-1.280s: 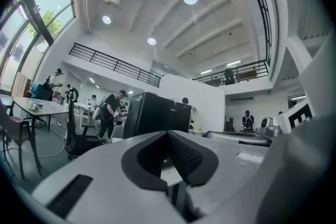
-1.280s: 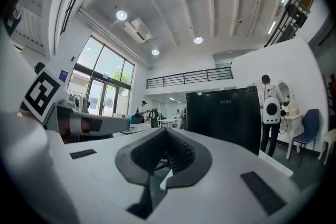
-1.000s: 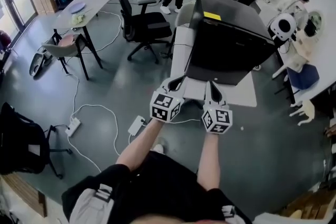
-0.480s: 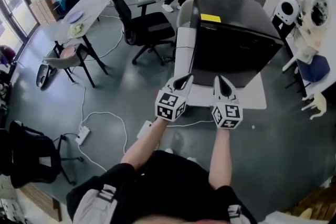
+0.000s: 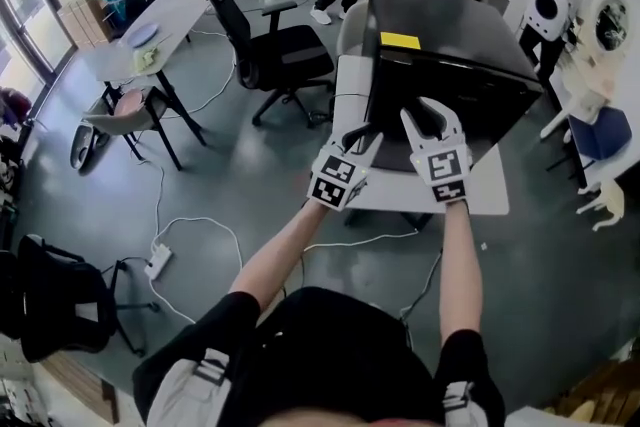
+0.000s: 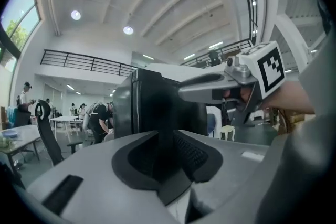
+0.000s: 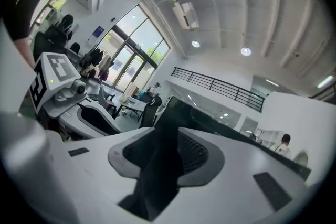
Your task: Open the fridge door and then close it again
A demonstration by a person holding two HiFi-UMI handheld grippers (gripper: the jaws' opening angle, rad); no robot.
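A compact black fridge [image 5: 450, 65] stands on a low white table [image 5: 480, 190] right in front of the person, on the grey floor of an open workroom. It is a boxy cabinet with a matte dark top that carries a small yellow label [image 5: 400, 40] near the back left corner. Its front is glossy and dark, and as far as the head view shows it sits flush with the body. The left gripper [image 5: 362, 141] is at the fridge's front left edge. Its jaws are opening with a narrow gap, in which the left gripper view shows only the black cabinet ahead; no pad presses on it. The right gripper [image 5: 428, 120] is just beside it, over the fridge's front face. Its jaws are also opening, spread wider, with nothing clamped between them. A black office chair [image 5: 270, 45] stands to the fridge's left.
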